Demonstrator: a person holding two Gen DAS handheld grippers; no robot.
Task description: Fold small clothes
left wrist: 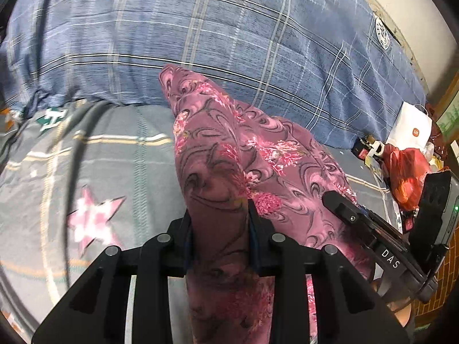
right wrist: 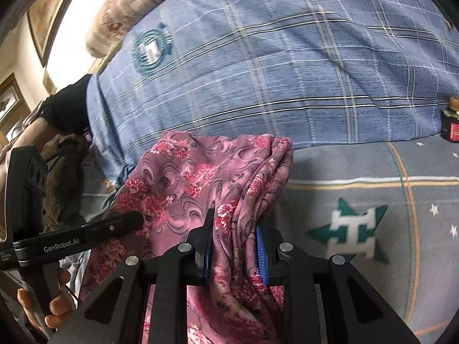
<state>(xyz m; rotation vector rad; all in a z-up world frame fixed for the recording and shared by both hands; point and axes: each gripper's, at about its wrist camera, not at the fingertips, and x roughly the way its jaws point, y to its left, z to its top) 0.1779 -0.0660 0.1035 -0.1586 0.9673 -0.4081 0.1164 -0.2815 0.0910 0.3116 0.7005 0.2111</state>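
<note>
on the bed, both my grippers pinch the pink floral garment and hold it up off the grey star-print sheet, in front of the blue plaid quilt. my left gripper has its jaws drawn narrow on a bunched fold; my right gripper grips a gathered edge the same way. containers: a white paper bag and a red plastic bag sit at the bed's edge, contents unclear. only the left wrist view shows those bags; only the right wrist view shows a dark jar, a green star and my hand on the left gripper.
</note>
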